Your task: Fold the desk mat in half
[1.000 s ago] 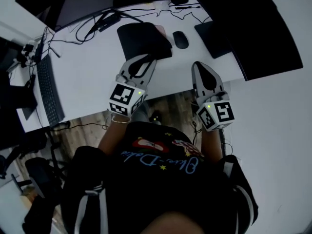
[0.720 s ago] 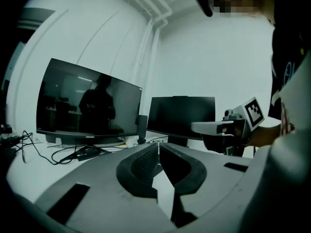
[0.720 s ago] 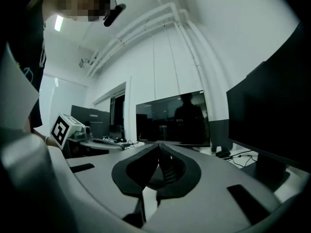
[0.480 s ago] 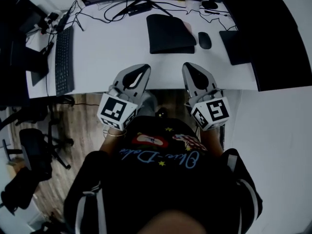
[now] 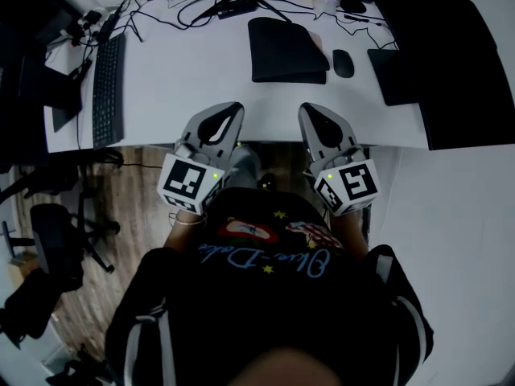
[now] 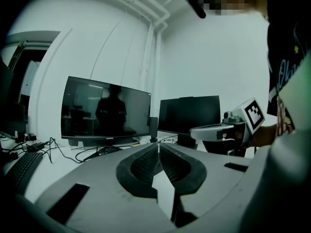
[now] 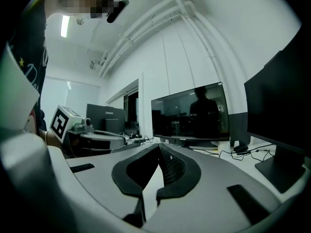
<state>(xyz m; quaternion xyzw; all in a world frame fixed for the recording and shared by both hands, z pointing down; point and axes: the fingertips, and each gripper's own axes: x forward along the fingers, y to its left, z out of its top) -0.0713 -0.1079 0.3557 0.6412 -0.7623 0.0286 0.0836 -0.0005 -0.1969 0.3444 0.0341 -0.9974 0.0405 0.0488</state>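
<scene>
The black desk mat [image 5: 287, 51] lies folded on the white desk [image 5: 185, 79], far of centre. Both grippers hover at the desk's near edge, well short of the mat and apart from it. My left gripper [image 5: 230, 109] is shut with nothing between its pads; in its own view the jaws [image 6: 158, 147] meet at the tip. My right gripper [image 5: 309, 109] is shut and empty too, its jaws [image 7: 159, 147] closed. Each gripper shows in the other's view: the right gripper [image 6: 218, 130] and the left gripper [image 7: 97, 139].
A black keyboard [image 5: 109, 87] lies at the desk's left end. A mouse [image 5: 344, 63] and a dark pad [image 5: 394, 75] sit right of the mat. Cables and a monitor foot [image 5: 233, 6] run along the back. Monitors [image 6: 104, 108] stand behind. A chair [image 5: 56, 248] is on the floor, left.
Both grippers have drawn back from the mat towards the desk's near edge, and the left one no longer touches the mat's front corner. The mat stays folded in place.
</scene>
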